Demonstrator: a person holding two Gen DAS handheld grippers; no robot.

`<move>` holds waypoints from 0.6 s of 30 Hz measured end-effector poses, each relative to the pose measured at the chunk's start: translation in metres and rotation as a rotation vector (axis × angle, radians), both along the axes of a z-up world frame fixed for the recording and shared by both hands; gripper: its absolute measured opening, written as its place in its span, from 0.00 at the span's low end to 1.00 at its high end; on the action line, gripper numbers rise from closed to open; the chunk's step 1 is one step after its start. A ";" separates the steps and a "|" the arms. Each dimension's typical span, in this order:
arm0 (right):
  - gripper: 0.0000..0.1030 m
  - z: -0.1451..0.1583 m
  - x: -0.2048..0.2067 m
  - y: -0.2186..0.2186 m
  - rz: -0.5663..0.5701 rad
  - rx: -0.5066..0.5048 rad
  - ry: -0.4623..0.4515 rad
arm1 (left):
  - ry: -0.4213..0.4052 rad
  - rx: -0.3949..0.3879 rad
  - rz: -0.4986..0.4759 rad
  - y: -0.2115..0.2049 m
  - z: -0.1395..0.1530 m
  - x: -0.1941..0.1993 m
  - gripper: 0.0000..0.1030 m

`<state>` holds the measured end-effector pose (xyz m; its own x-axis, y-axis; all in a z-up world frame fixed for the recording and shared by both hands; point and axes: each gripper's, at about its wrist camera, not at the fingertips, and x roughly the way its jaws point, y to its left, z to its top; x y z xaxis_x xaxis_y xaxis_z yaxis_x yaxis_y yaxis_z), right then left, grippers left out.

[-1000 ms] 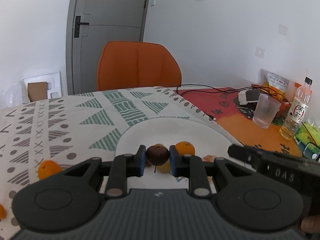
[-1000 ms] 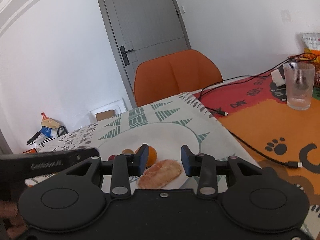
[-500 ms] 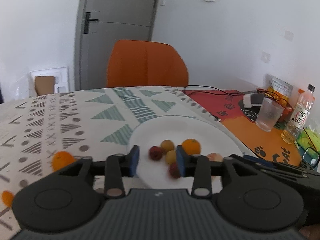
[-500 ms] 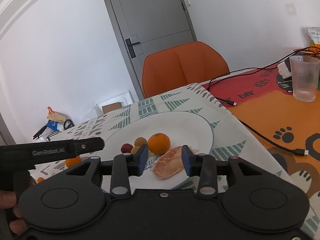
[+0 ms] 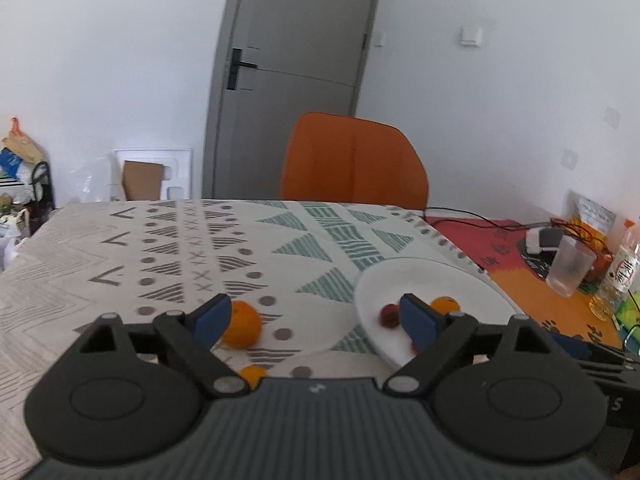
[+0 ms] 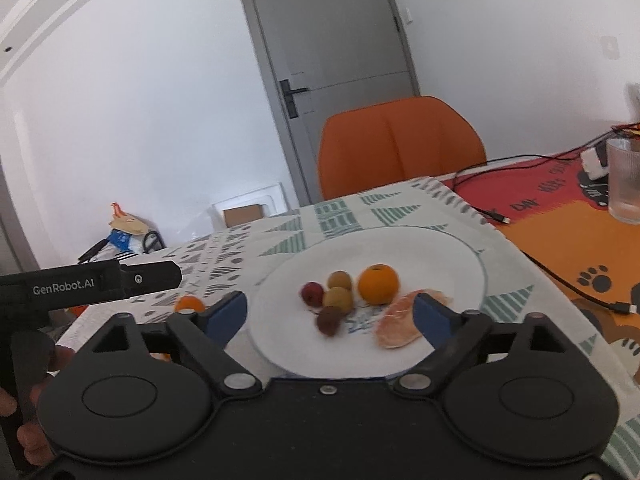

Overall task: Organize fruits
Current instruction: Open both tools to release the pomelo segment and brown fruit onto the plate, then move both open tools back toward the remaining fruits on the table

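Observation:
A white plate (image 6: 440, 248) on the patterned tablecloth holds an orange (image 6: 378, 283), two yellow-green fruits (image 6: 339, 297), a red fruit (image 6: 312, 293), a dark brown fruit (image 6: 329, 319) and a peeled citrus piece (image 6: 400, 326). My right gripper (image 6: 330, 314) is open and empty, raised over the plate's near side. My left gripper (image 5: 316, 318) is open and empty, left of the plate (image 5: 448, 276). A loose orange (image 5: 241, 328) lies on the cloth by its left finger, and a smaller one (image 5: 253, 374) lies nearer.
An orange chair (image 5: 354, 160) stands behind the table. A ribbed glass (image 5: 568, 266), a drink bottle (image 5: 614, 276), a snack bag and a charger with cables sit on the red and orange mat at the right. The left gripper's body (image 6: 92, 282) shows in the right wrist view.
My left gripper let the dark brown fruit go onto the plate, opened wide and swung left toward the loose oranges. My right gripper opened wider and rose.

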<state>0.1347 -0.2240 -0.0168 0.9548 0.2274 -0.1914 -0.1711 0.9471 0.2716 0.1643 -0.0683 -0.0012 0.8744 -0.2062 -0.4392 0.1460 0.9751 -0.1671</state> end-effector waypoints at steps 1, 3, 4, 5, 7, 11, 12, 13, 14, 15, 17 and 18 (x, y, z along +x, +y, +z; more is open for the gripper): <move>0.95 0.001 -0.001 0.003 0.003 -0.003 -0.005 | -0.004 -0.001 0.009 0.004 0.000 -0.003 0.87; 0.95 0.003 -0.004 0.008 0.010 -0.010 -0.011 | -0.012 0.002 0.021 0.012 0.002 -0.008 0.87; 0.95 0.003 -0.005 0.011 0.015 -0.015 -0.011 | -0.015 0.002 0.024 0.015 0.002 -0.010 0.87; 0.96 0.004 -0.006 0.013 0.019 -0.017 -0.012 | -0.018 0.000 0.032 0.019 0.003 -0.012 0.87; 0.97 0.004 -0.008 0.018 0.027 -0.020 -0.015 | -0.020 -0.011 0.048 0.027 0.005 -0.016 0.87; 1.00 0.006 -0.011 0.028 0.051 -0.020 -0.021 | -0.030 -0.046 0.072 0.047 0.009 -0.025 0.94; 1.00 0.006 -0.012 0.031 0.057 -0.023 -0.021 | -0.032 -0.053 0.079 0.051 0.010 -0.027 0.94; 1.00 0.006 -0.012 0.034 0.062 -0.027 -0.022 | -0.034 -0.056 0.086 0.055 0.010 -0.029 0.94; 1.00 0.007 -0.012 0.038 0.066 -0.030 -0.026 | -0.037 -0.053 0.097 0.060 0.011 -0.031 0.94; 1.00 0.007 -0.012 0.041 0.067 -0.034 -0.030 | -0.042 -0.044 0.111 0.063 0.012 -0.034 0.94; 1.00 0.007 -0.012 0.048 0.073 -0.039 -0.030 | -0.046 -0.030 0.128 0.072 0.012 -0.037 0.94; 1.00 0.006 -0.011 0.051 0.078 -0.038 -0.026 | -0.043 -0.031 0.133 0.075 0.012 -0.038 0.94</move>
